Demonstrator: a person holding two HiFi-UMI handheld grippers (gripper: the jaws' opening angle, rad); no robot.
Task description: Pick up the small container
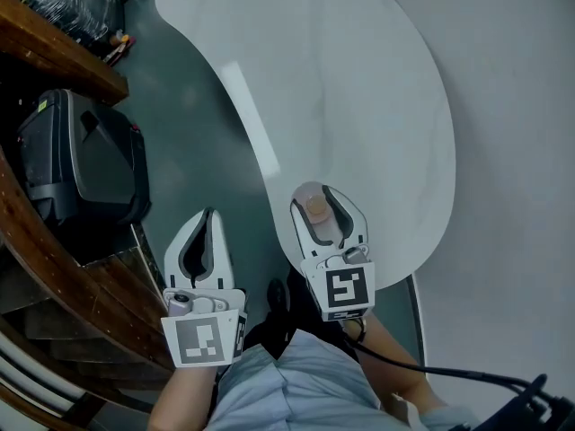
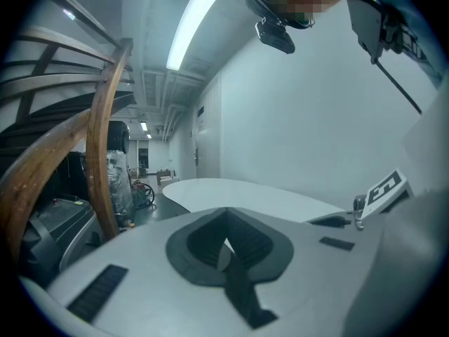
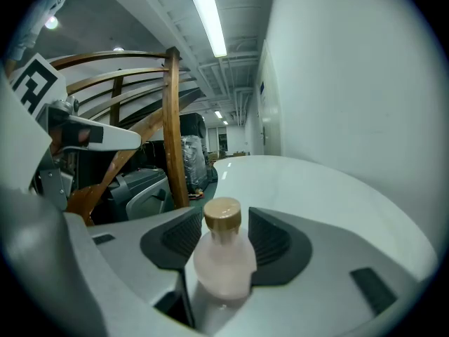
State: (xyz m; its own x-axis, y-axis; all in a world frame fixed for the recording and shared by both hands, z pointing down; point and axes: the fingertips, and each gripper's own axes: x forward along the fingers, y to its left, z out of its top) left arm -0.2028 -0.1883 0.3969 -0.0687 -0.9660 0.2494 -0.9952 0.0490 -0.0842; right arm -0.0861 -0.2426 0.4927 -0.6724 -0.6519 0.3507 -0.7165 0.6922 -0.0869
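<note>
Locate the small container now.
Head view, near table edge on the person's right: the small container stands between the right gripper's open jaws.

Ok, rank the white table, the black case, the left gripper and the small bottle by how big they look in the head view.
1. white table
2. black case
3. left gripper, which is nearer the camera, so it probably looks bigger than it is
4. small bottle, clearly the smallest
</note>
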